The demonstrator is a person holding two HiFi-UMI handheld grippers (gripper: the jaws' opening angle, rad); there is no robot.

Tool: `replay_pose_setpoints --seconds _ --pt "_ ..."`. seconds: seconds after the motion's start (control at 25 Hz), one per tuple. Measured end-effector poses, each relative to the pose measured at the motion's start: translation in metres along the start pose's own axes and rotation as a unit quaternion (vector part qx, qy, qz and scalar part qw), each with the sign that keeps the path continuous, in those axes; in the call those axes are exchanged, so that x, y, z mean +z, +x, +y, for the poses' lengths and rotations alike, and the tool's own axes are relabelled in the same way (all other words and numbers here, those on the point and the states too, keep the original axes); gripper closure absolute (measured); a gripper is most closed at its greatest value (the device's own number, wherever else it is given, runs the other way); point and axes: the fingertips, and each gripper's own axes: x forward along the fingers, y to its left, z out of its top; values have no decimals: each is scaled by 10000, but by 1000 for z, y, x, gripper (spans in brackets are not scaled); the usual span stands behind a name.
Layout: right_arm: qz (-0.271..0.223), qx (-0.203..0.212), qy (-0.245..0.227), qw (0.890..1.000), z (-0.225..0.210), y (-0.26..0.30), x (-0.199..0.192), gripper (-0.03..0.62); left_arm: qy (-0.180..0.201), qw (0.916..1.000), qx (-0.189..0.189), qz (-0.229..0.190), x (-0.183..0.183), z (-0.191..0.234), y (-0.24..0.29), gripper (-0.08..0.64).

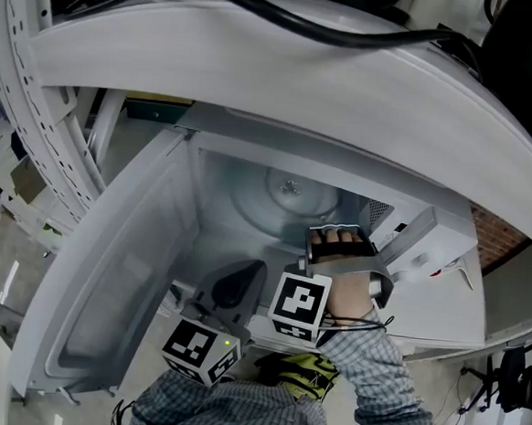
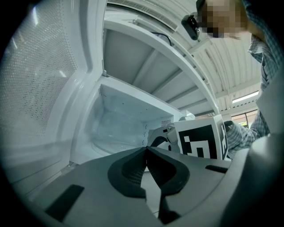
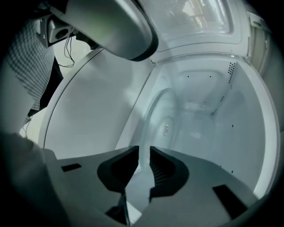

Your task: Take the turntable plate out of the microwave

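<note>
Where the left gripper (image 2: 146, 150) is held nearest the person, in front of the microwave (image 1: 400, 254) opening, its jaws are closed tip to tip with nothing between them. It touches no part of the appliance.

Just to its right and slightly farther in, the right gripper (image 3: 143, 150) points down into the cavity (image 3: 213, 133), carried by the right hand (image 1: 343, 259). Its jaws stand a little apart, and the near rim of the turntable plate (image 3: 162, 119) passes through the gap. The pads do not visibly press on the glass, so the grip reads as released.

The door (image 1: 114, 278) is swung fully open at the left of the opening.

The cavity contains the turntable plate, which reaches from the right gripper's jaws toward the far wall. Whether the plate lies flat on the floor or is tilted cannot be judged from these views. A patch of small vent holes (image 3: 230, 68) marks the far right of the cavity.
</note>
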Motion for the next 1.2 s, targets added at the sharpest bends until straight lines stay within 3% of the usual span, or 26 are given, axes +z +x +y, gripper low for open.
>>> replay_pose_setpoints --seconds 0.28,0.44,0.8,1.2 --pt "-166 83 -168 9997 1 1 1 522 -17 10000 -2 6 0 0 -3 551" --pt "-212 -147 -134 9996 -2 5 3 548 -39 10000 -26 12 -1 -1 -3 551" --pt "-354 -843 382 9951 -8 10 0 557 -74 10000 -3 -1 -1 0 -6 551" --pt "-685 -1253 974 9849 -13 1 11 558 -190 9998 110 3 -3 9 -6 551"
